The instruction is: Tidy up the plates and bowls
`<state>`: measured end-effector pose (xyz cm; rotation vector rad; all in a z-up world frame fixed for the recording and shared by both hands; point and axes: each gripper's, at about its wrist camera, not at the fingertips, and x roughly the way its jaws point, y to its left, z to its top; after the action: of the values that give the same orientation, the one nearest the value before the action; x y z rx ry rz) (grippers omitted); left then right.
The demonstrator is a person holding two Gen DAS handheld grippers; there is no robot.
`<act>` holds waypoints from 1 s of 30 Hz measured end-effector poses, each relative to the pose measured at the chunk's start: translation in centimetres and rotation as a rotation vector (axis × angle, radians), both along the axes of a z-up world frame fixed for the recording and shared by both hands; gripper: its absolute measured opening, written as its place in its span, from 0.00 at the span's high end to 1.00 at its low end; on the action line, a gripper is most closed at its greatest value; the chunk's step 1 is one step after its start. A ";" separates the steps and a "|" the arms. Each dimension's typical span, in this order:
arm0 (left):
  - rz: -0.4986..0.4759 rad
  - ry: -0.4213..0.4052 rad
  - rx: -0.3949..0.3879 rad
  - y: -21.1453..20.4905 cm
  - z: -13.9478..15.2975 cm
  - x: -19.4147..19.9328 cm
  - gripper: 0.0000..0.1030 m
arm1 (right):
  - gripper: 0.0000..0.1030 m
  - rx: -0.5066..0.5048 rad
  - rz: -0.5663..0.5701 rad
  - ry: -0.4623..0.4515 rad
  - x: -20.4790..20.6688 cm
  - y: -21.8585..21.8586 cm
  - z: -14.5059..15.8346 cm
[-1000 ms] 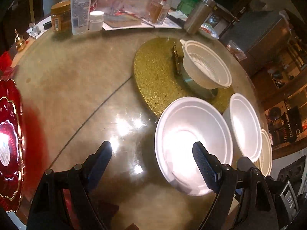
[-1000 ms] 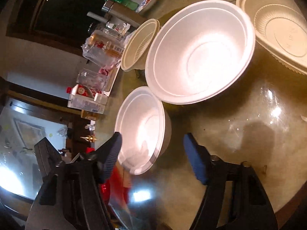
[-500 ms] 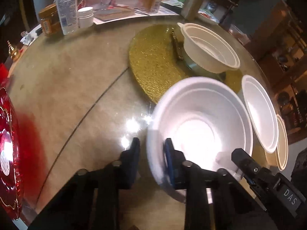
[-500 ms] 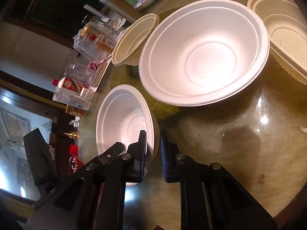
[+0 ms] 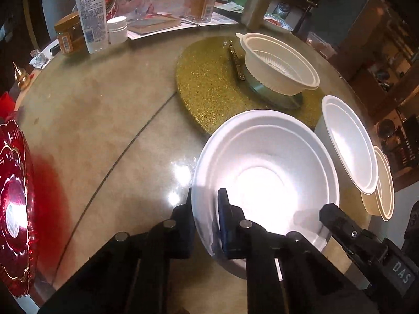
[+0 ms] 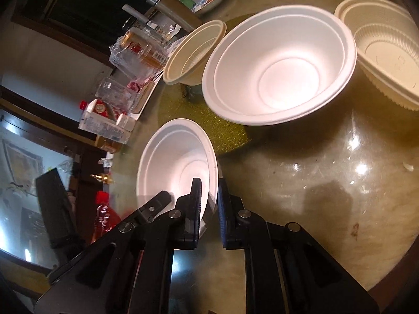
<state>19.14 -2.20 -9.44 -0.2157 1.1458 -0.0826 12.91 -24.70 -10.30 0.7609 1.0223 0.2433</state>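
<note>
Both grippers have their jaws pinched on one white foam bowl [image 5: 264,172]: the left gripper [image 5: 205,225] at its left rim, the right gripper [image 6: 209,209] opposite. The bowl sits on the worktop [image 5: 104,120] beside the gold mat [image 5: 209,86]. Uneven lifting could crack or tear that thin rim.

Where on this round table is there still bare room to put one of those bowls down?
Widest free patch: bare tabletop between the red plate, gold mat and the back row of bottles. Crowded: the right side, where white bowls sit rim to rim.
</note>
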 end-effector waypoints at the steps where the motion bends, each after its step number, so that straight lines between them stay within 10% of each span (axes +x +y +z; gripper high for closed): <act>1: 0.004 0.003 0.000 0.2 -0.2 0.0 0.87 | 0.89 0.007 0.006 0.003 0.0 0.1 -0.1; 30: -0.013 -0.115 0.018 1.3 3.9 -3.8 0.87 | 0.91 -0.021 0.035 -0.088 -2.7 1.8 3.2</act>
<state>15.36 -0.86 -5.53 -0.1855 1.0335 -0.0947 10.18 -22.95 -7.06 0.7075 0.9546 0.2929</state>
